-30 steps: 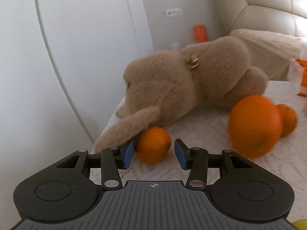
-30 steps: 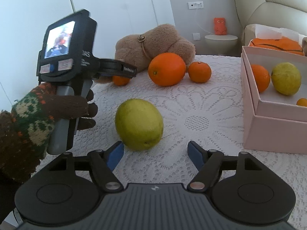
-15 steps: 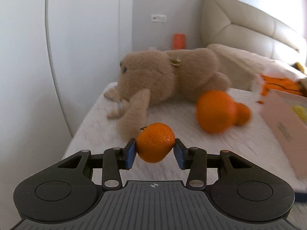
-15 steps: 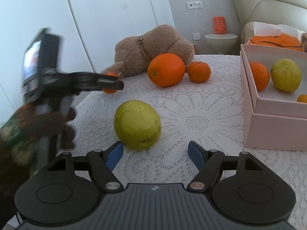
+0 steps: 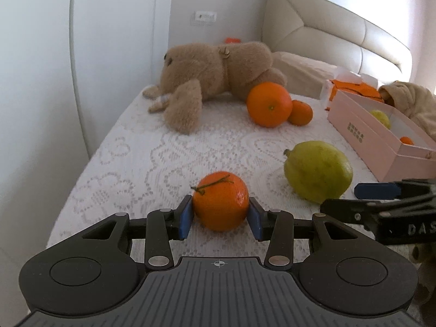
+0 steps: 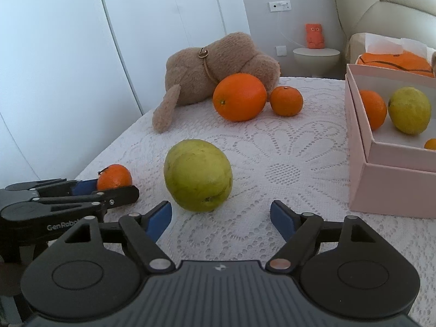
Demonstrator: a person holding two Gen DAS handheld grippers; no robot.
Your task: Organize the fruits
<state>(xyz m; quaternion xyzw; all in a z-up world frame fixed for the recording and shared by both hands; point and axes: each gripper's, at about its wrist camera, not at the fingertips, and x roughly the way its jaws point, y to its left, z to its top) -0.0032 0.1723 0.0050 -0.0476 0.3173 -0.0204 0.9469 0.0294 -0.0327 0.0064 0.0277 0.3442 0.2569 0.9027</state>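
My left gripper (image 5: pixel 220 216) is shut on a small tangerine (image 5: pixel 220 201) and holds it over the near part of the lace cloth; it also shows at the left of the right wrist view (image 6: pixel 114 176). My right gripper (image 6: pixel 221 219) is open and empty, just in front of a large green-yellow citrus (image 6: pixel 198 175), which also shows in the left wrist view (image 5: pixel 317 170). A big orange (image 6: pixel 239 96) and a small tangerine (image 6: pixel 286 101) lie further back. A pink box (image 6: pixel 381 174) at the right holds an orange, a green-yellow citrus and a small tangerine.
A brown plush dog (image 6: pixel 212 68) lies at the far side, touching the big orange. White wardrobe doors (image 6: pixel 81 54) stand to the left past the bed edge. A beige headboard (image 5: pixel 327 32) and an orange tissue box (image 6: pixel 395 60) are behind the pink box.
My left gripper closed on the small tangerine by the plush dog's paw, lifted it and carried it back toward the near left. My right gripper stayed open in front of the green-yellow citrus.
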